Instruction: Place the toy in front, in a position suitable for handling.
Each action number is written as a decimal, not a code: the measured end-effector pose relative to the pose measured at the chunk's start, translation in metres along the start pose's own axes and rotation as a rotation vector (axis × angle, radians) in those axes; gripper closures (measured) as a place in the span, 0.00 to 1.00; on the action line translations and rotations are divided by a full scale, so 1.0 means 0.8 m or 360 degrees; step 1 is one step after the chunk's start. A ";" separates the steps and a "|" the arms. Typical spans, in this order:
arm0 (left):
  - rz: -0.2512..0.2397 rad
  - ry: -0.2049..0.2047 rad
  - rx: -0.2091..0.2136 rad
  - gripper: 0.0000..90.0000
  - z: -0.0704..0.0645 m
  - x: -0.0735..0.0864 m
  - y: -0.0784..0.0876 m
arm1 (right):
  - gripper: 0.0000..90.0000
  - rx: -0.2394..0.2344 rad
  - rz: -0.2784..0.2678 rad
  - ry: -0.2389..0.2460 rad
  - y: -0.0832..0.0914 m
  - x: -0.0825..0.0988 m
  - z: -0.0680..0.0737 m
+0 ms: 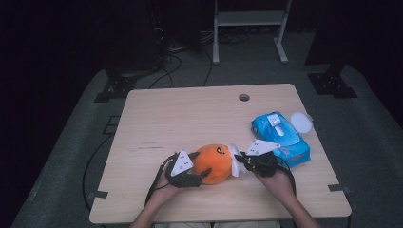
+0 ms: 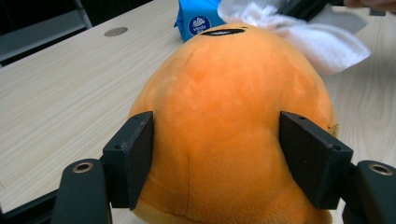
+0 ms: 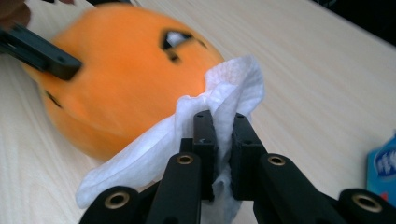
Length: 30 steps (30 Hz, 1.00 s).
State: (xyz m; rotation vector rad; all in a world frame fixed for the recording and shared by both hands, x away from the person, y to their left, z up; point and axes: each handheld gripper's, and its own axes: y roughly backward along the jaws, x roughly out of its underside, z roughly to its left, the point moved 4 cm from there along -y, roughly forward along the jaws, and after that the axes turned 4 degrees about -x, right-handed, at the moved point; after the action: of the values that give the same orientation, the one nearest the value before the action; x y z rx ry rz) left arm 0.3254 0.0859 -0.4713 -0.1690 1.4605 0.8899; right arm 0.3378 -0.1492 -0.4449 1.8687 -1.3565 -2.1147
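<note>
A: On the worktop [image 1: 157, 118], at six o'clock, we clamp the orange plush toy [image 1: 215, 163] between our left tongs [image 1: 196, 179].

B: At its three o'clock, our right tongs [image 1: 239, 160] pinch a white tissue [image 1: 235, 164] against it.

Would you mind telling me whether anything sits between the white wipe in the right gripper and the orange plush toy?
Nothing visible does. The right gripper is shut on the white wipe, whose free edge already lies against the orange plush toy. The left gripper clamps the toy's far side, clear of the wipe.
</note>
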 end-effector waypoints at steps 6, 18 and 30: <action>0.0023 0.0026 -0.0019 0.33 0.006 0.005 -0.001 | 0.92 -0.0097 -0.0078 0.0081 -0.002 -0.011 0.025; 0.0016 0.0040 -0.0028 0.33 0.004 0.002 -0.004 | 0.92 -0.0223 -0.0139 0.0137 -0.005 -0.025 0.052; 0.0055 -0.0027 -0.0016 0.21 -0.015 -0.006 -0.004 | 0.91 -0.0258 -0.0208 -0.0134 -0.012 -0.013 0.027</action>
State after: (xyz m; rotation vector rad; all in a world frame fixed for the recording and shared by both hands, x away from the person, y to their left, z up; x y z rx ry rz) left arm 0.3188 0.0746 -0.4704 -0.1438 1.4471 0.9247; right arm 0.3282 -0.1256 -0.4444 1.8720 -1.0648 -2.3110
